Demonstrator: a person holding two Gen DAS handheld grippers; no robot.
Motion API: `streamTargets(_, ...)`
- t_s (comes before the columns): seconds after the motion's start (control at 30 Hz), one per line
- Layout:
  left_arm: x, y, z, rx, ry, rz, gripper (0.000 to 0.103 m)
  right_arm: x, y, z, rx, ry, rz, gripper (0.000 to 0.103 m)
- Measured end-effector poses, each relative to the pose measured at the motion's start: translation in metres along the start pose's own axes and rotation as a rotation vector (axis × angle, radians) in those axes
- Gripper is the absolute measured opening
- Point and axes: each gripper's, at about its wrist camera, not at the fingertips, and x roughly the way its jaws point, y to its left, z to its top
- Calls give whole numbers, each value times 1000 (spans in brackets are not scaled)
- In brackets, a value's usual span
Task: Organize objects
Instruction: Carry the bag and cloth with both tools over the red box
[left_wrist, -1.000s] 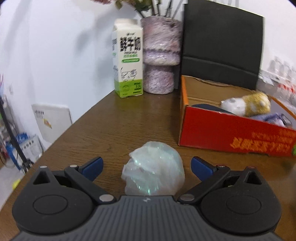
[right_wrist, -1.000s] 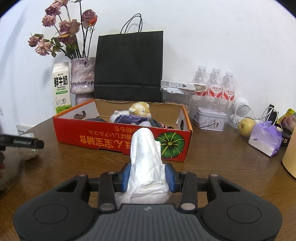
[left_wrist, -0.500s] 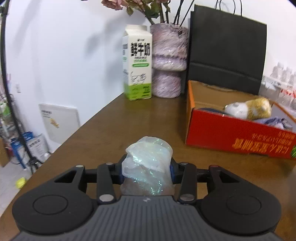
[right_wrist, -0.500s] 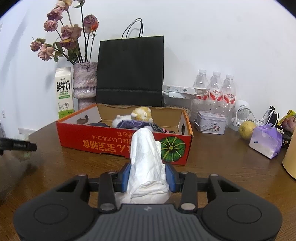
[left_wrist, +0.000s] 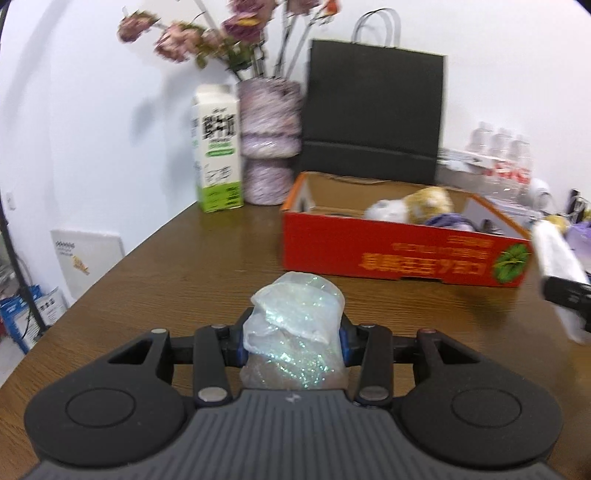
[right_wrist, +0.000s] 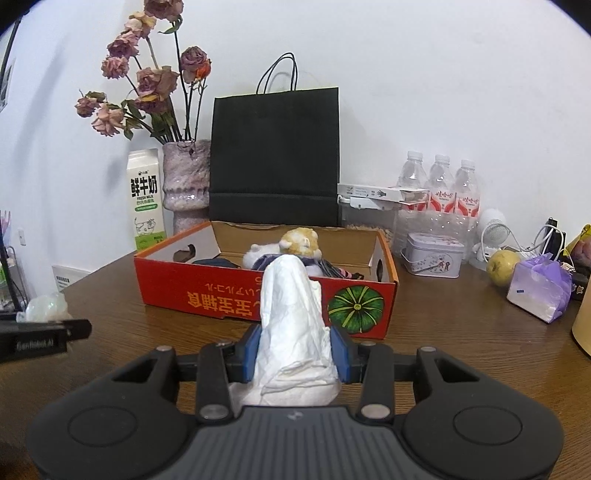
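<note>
My left gripper (left_wrist: 293, 345) is shut on a glittery translucent wrap bundle (left_wrist: 295, 332), held above the brown table. My right gripper (right_wrist: 295, 354) is shut on a crumpled white tissue wad (right_wrist: 291, 317) that stands up between its blue pads. An open red cardboard box (right_wrist: 258, 299) lies ahead of both grippers, with a plush toy (right_wrist: 291, 245) and dark items inside. In the left wrist view the box (left_wrist: 388, 251) is ahead and to the right, and the right gripper's tissue (left_wrist: 557, 258) shows at the right edge. The left gripper's finger (right_wrist: 44, 334) with its bundle (right_wrist: 46, 306) appears at the right wrist view's left edge.
A milk carton (right_wrist: 146, 199), a vase of dried roses (right_wrist: 186, 184) and a black paper bag (right_wrist: 275, 155) stand behind the box. On the right are water bottles (right_wrist: 439, 188), a small tin (right_wrist: 434, 254), a pear (right_wrist: 502, 262) and a purple tissue pack (right_wrist: 537, 290). The table's left edge (left_wrist: 122, 258) drops off.
The left gripper closed on the glittery bundle and lifted it, moving right so the box now sits more centrally. The right gripper kept its hold on the tissue and barely moved.
</note>
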Motion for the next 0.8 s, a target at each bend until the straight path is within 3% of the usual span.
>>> streamTargets(0.23, -16, -27, 4, 6, -53, -35, 43, -4, 1, 0, -2, -7, 16, 39)
streamTargets(0.8, -7, -54, 28, -23, -72, -63, 43, -2, -5, 13, 36, -36, 49, 39)
